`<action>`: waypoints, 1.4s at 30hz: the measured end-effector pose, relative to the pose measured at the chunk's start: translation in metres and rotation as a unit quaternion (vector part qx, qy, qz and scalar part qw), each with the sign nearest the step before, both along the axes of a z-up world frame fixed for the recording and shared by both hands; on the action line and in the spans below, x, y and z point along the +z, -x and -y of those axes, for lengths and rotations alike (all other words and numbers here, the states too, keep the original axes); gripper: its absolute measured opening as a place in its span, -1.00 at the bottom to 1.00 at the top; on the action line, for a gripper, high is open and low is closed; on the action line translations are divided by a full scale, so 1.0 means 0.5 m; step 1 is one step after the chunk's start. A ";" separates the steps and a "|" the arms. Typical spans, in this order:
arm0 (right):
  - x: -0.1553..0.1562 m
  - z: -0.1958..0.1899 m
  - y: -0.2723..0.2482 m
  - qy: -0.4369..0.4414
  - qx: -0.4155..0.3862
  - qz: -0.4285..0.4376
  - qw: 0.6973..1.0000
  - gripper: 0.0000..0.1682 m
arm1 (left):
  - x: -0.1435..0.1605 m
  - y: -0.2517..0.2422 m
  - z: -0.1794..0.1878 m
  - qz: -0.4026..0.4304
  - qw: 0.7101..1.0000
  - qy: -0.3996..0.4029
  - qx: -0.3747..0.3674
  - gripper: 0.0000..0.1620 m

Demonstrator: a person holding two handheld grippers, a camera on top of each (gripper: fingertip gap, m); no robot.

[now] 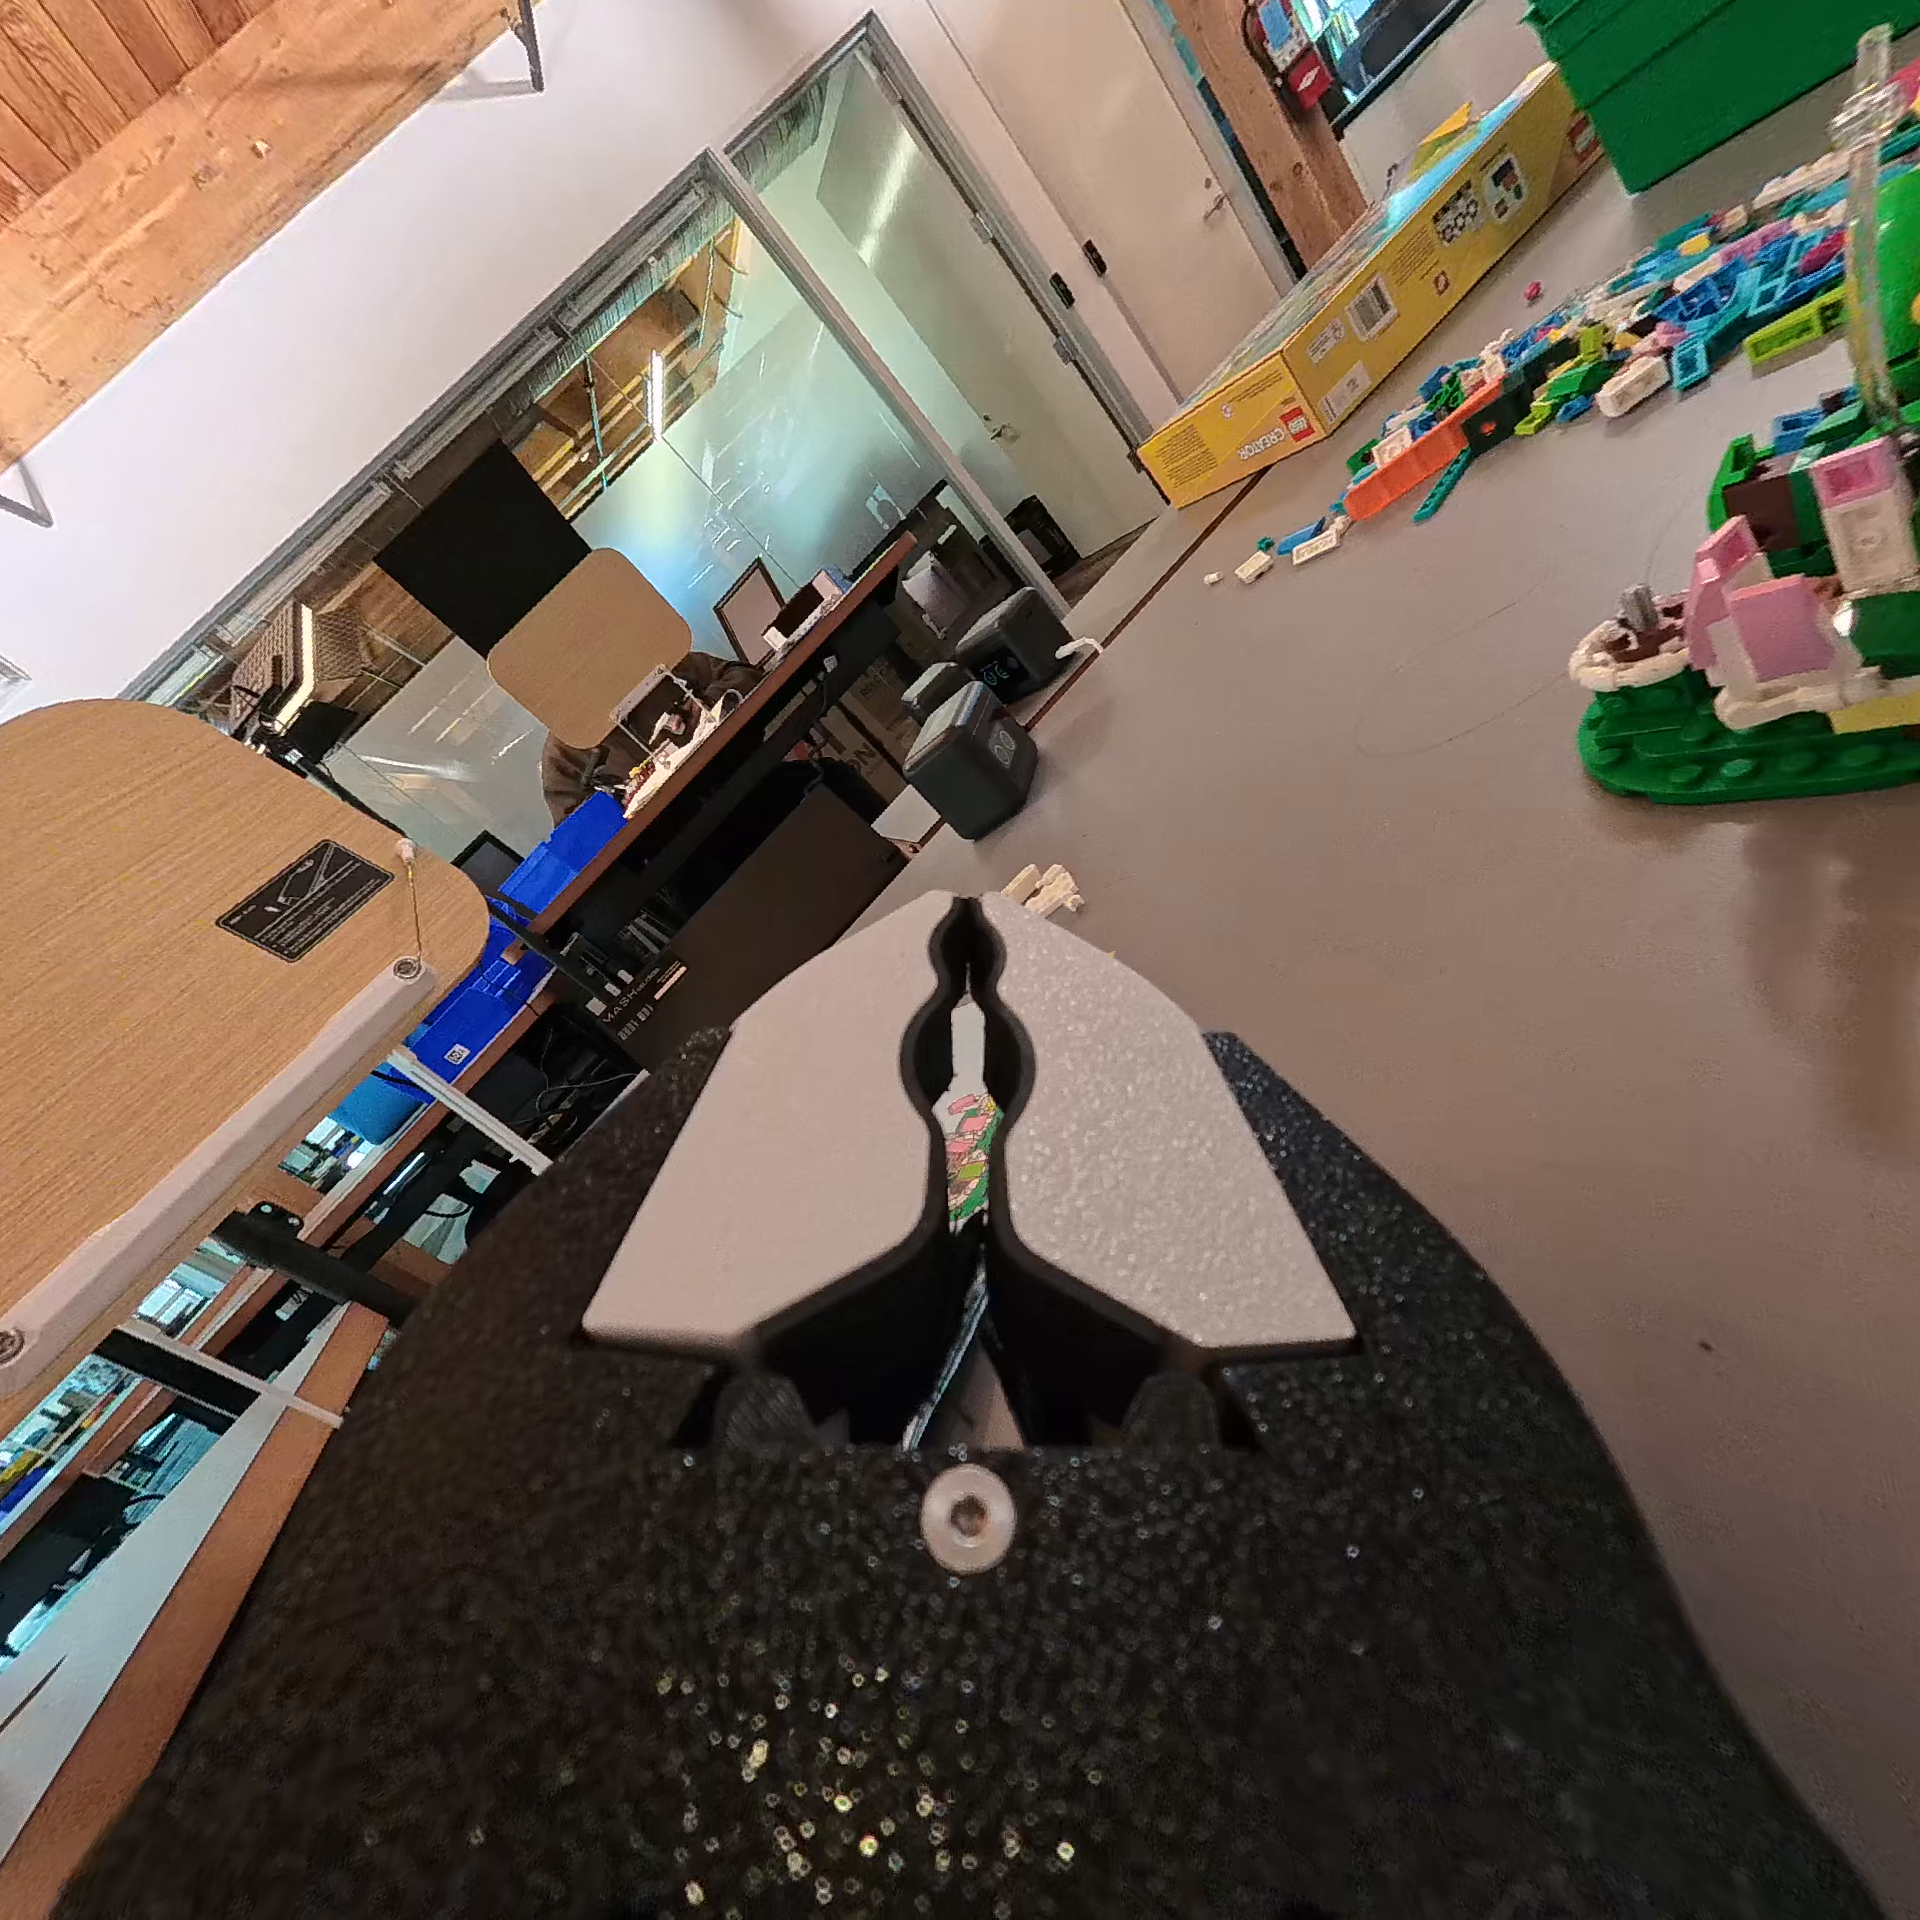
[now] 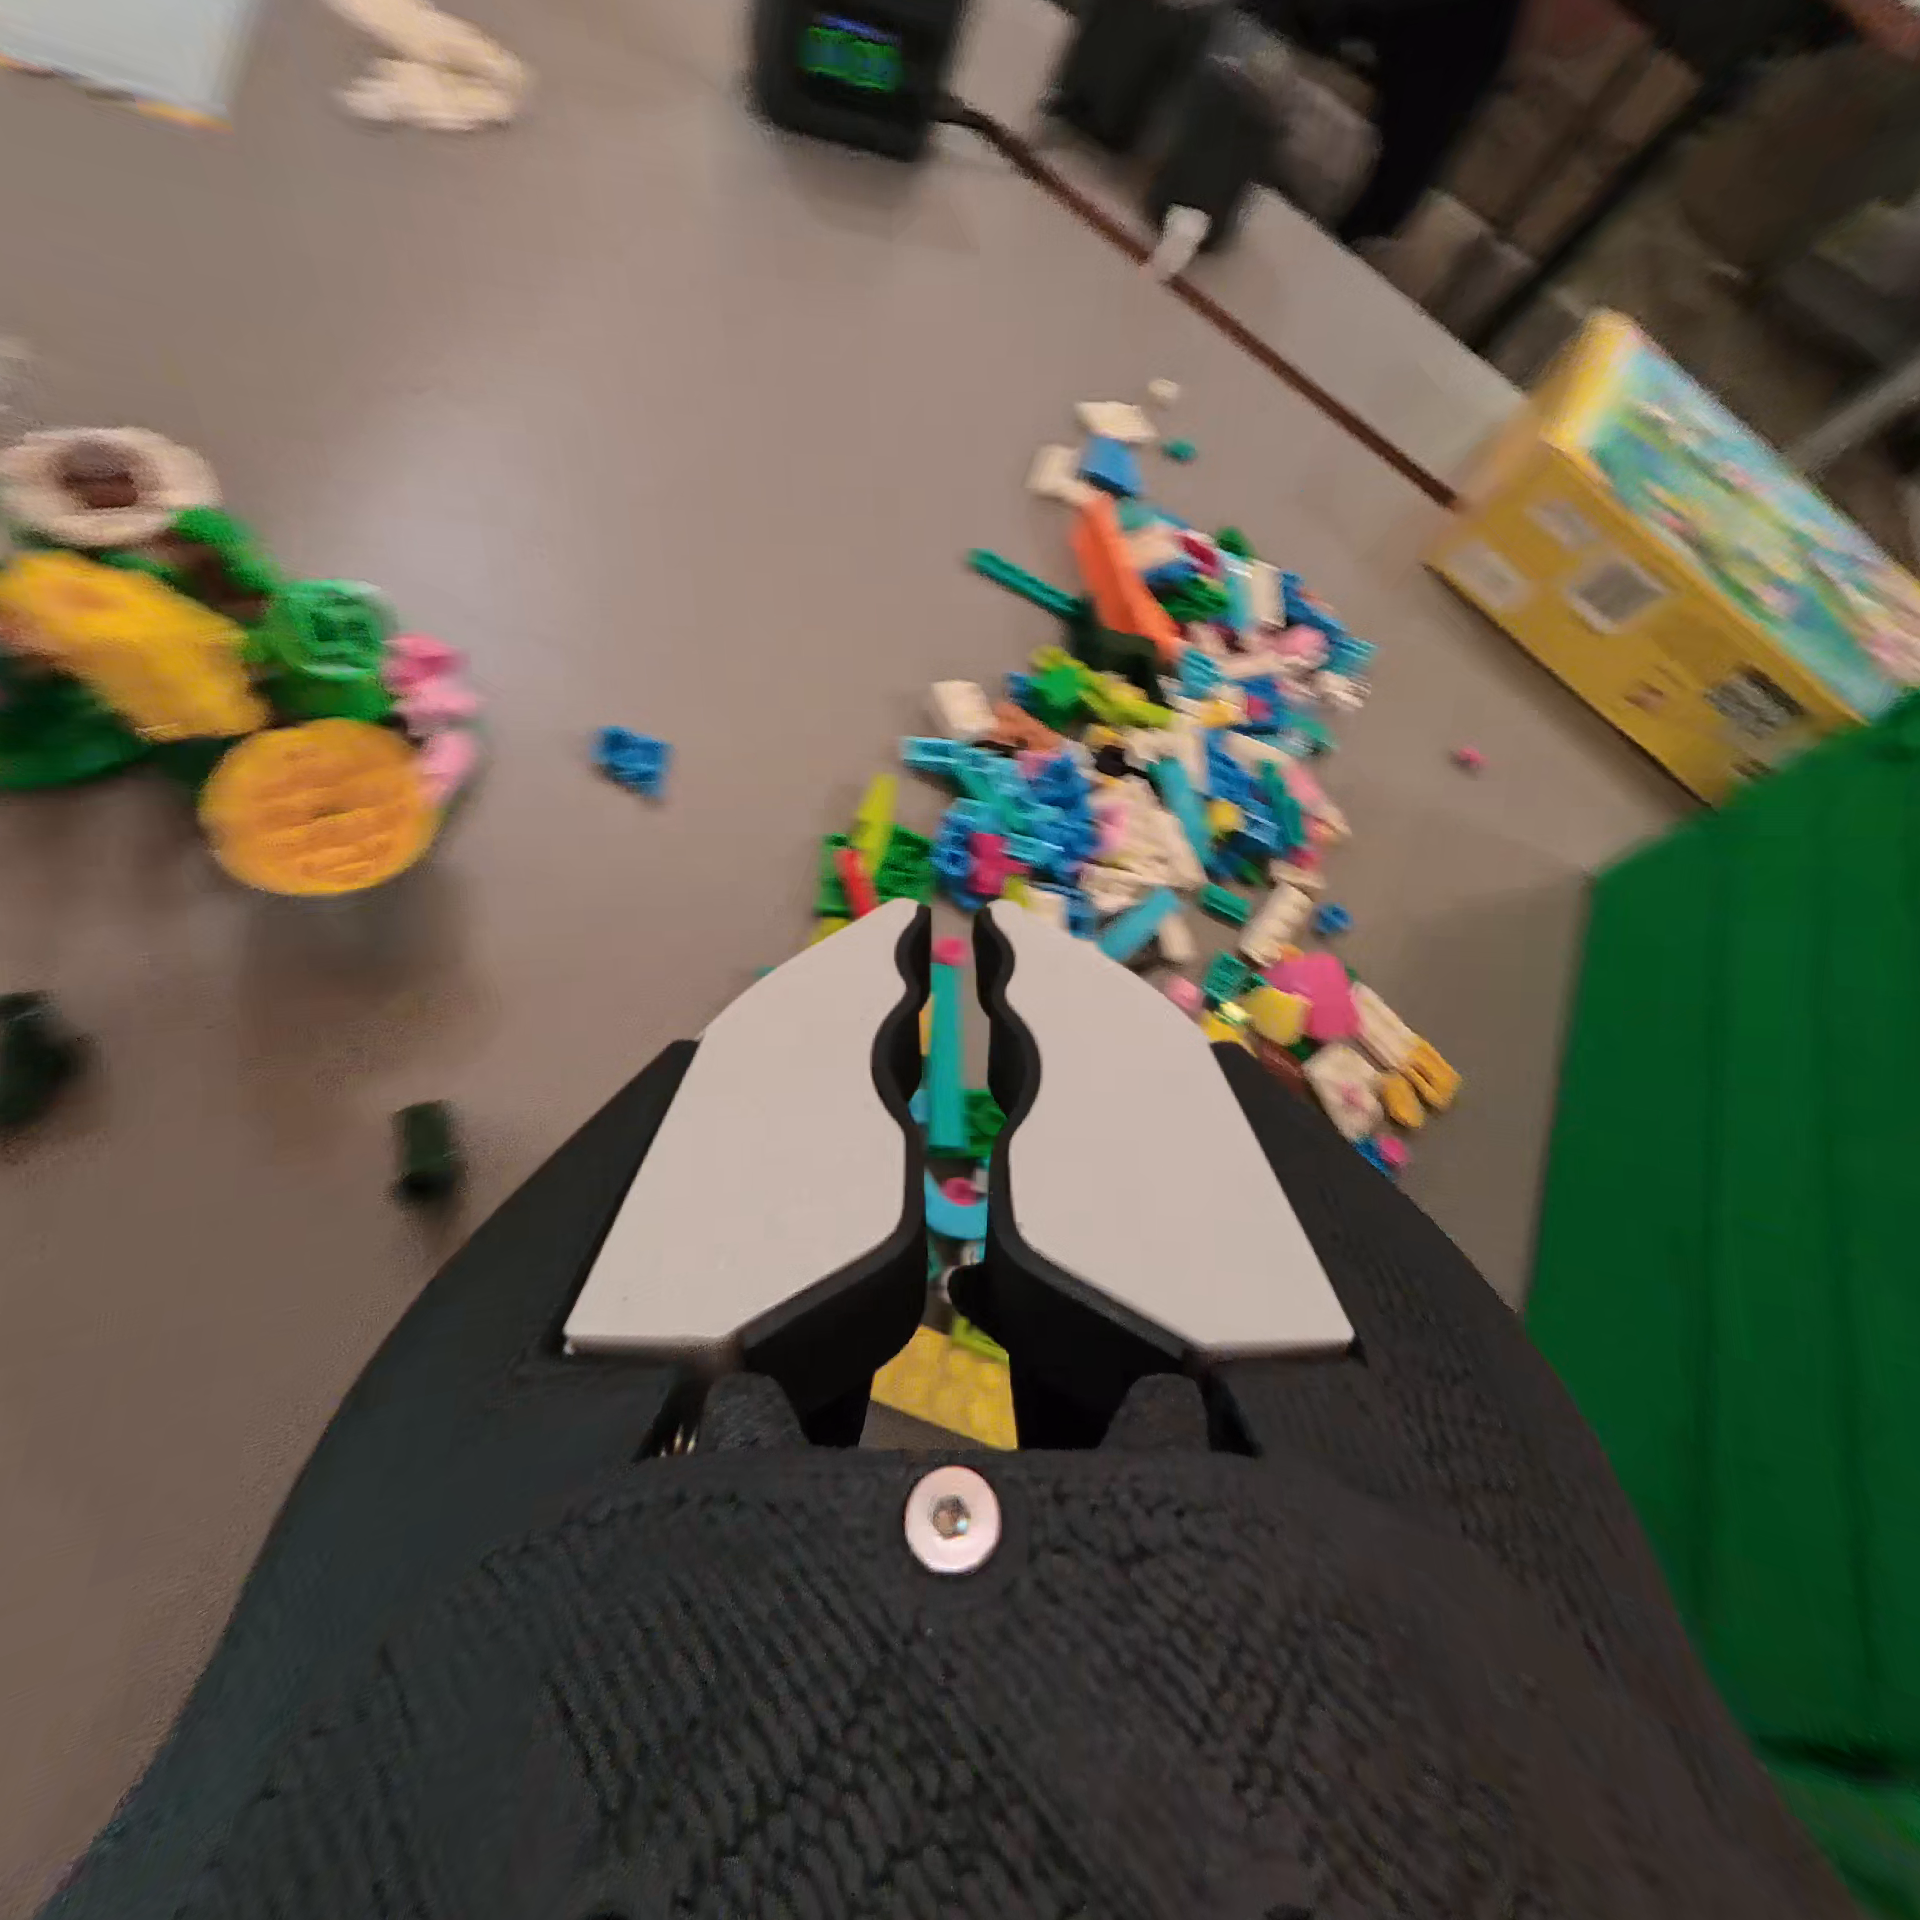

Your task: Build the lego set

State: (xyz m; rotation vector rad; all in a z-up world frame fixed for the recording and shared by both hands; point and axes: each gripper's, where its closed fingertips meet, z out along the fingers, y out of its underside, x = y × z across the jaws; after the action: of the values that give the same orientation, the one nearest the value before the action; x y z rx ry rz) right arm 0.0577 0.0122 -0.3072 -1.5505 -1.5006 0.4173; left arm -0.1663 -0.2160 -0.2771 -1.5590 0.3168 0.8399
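The partly built lego model [image 1: 1787, 644], on a green base with pink and white pieces, is seen on the grey table [image 1: 1351, 935] ahead and to the right of the left gripper [image 1: 970, 914], well apart from it. One loose pile of bricks [image 2: 1153, 790] is spread just beyond the tips of the right gripper [image 2: 951, 914], with the model [image 2: 229, 675] well off to its left and one stray blue brick [image 2: 631, 758] between them. One yellow box [image 2: 1662, 582] and one green bin [image 2: 1745, 1247] are seen to the right. The left gripper's fingers are pressed together at the tips; whether anything is pinched cannot be told. The right gripper's fingers are held slightly apart, a narrow gap being left, and nothing is seen to be gripped.
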 end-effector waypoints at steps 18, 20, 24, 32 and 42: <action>-0.042 -0.112 -0.079 0.041 -0.174 -0.069 0.981 -0.94 | -0.002 0.000 0.002 -0.004 1.000 0.005 0.000 -1.00; -0.045 -0.113 -0.080 0.044 -0.176 -0.070 0.981 -0.94 | -0.002 0.000 0.002 -0.005 1.000 0.006 0.000 -1.00; -0.043 -0.110 -0.075 0.041 -0.171 -0.070 0.982 -0.95 | -0.002 0.000 0.003 -0.004 1.000 0.006 0.000 -1.00; -0.029 -0.100 -0.010 0.048 -0.113 -0.045 0.991 -0.94 | 0.000 -0.001 0.004 -0.006 1.000 0.006 0.001 -1.00; -0.029 -0.131 0.124 0.140 -0.021 0.034 0.989 -1.00 | -0.001 0.001 0.004 -0.007 1.000 0.007 0.003 -1.00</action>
State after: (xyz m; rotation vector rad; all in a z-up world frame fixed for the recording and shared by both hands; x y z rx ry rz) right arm -0.0041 0.0777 -0.3219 -1.8283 -1.5065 0.5750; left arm -0.1666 -0.2180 -0.2774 -1.5677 0.3292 0.8548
